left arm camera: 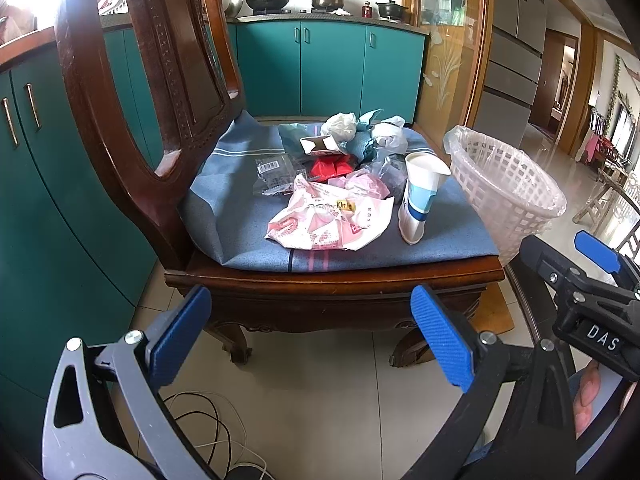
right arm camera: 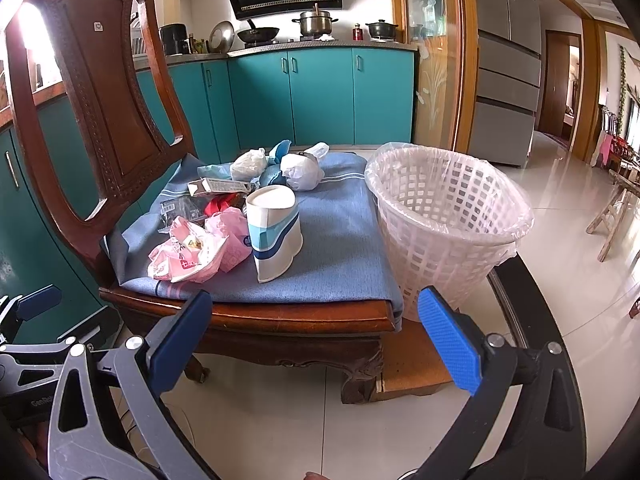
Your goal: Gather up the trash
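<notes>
A pile of trash lies on the blue cloth (left arm camera: 248, 236) (right arm camera: 340, 248) of a wooden chair: a crushed white-and-blue paper cup (left arm camera: 420, 196) (right arm camera: 274, 230), pink wrappers (left arm camera: 328, 220) (right arm camera: 192, 252), a clear wrapper (left arm camera: 276, 174), a red packet (left arm camera: 332, 166), a small carton (left arm camera: 320, 144) (right arm camera: 220, 188) and white crumpled bags (left arm camera: 340, 126) (right arm camera: 302, 172). A white lattice waste basket (left arm camera: 508, 188) (right arm camera: 448, 216) with a clear liner stands right of the chair. My left gripper (left arm camera: 312, 336) and my right gripper (right arm camera: 316, 336) are both open and empty, held in front of the chair's front edge, apart from the trash.
The chair's carved wooden back (left arm camera: 132, 92) (right arm camera: 100, 100) rises at the left. Teal kitchen cabinets (left arm camera: 328, 68) (right arm camera: 320, 92) stand behind. Cables (left arm camera: 208, 432) lie on the tiled floor below. A cardboard piece (right arm camera: 420, 364) lies under the basket. The right gripper shows in the left wrist view (left arm camera: 596, 280).
</notes>
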`<control>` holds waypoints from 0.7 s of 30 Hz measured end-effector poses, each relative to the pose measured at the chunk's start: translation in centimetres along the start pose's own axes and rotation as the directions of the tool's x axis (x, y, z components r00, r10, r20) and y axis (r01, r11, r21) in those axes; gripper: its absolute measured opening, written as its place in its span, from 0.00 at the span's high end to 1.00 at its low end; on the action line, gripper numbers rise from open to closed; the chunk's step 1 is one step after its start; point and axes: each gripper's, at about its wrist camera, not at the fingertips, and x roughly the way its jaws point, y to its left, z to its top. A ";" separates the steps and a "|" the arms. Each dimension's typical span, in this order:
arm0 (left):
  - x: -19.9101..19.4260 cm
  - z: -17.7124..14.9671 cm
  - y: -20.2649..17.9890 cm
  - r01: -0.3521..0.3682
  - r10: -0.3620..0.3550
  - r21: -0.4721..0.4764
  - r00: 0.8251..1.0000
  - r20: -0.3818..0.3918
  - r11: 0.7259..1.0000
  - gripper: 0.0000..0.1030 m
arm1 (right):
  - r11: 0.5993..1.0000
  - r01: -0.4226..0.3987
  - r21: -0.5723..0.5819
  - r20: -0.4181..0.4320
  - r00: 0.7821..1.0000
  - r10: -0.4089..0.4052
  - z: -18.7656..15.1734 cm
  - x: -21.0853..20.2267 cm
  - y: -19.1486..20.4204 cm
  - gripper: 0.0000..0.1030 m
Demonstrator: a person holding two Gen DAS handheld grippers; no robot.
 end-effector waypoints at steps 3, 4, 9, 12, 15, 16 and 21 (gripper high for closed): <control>0.0 -0.1 0.0 0.001 -0.001 -0.001 1.000 0.000 1.000 0.03 | 1.000 0.000 0.002 0.001 1.000 0.000 0.0 0.1 0.0 0.02; 0.0 -0.1 0.0 0.001 -0.001 0.000 1.000 0.000 1.000 0.03 | 1.000 0.001 0.001 -0.001 1.000 -0.001 0.0 0.1 0.0 0.02; 0.0 -0.1 -0.1 0.001 -0.001 0.000 1.000 0.001 1.000 0.03 | 1.000 0.001 0.002 -0.001 1.000 -0.001 0.0 0.1 0.1 0.02; 0.0 -0.1 -0.1 0.002 -0.002 0.000 1.000 -0.002 1.000 0.03 | 1.000 -0.001 0.001 -0.002 1.000 0.001 0.0 0.1 0.0 0.02; 0.0 -0.1 -0.1 0.003 -0.003 0.002 1.000 -0.002 1.000 0.03 | 1.000 0.001 0.001 -0.002 1.000 -0.001 0.0 0.1 0.1 0.02; 0.0 -0.1 -0.1 0.003 -0.003 0.001 1.000 -0.002 1.000 0.03 | 1.000 0.000 0.002 -0.002 1.000 0.000 0.0 0.1 0.1 0.02; 0.0 -0.2 -0.2 0.002 -0.002 0.004 1.000 -0.002 1.000 0.03 | 1.000 0.000 0.001 -0.003 1.000 0.000 0.0 0.1 0.1 0.03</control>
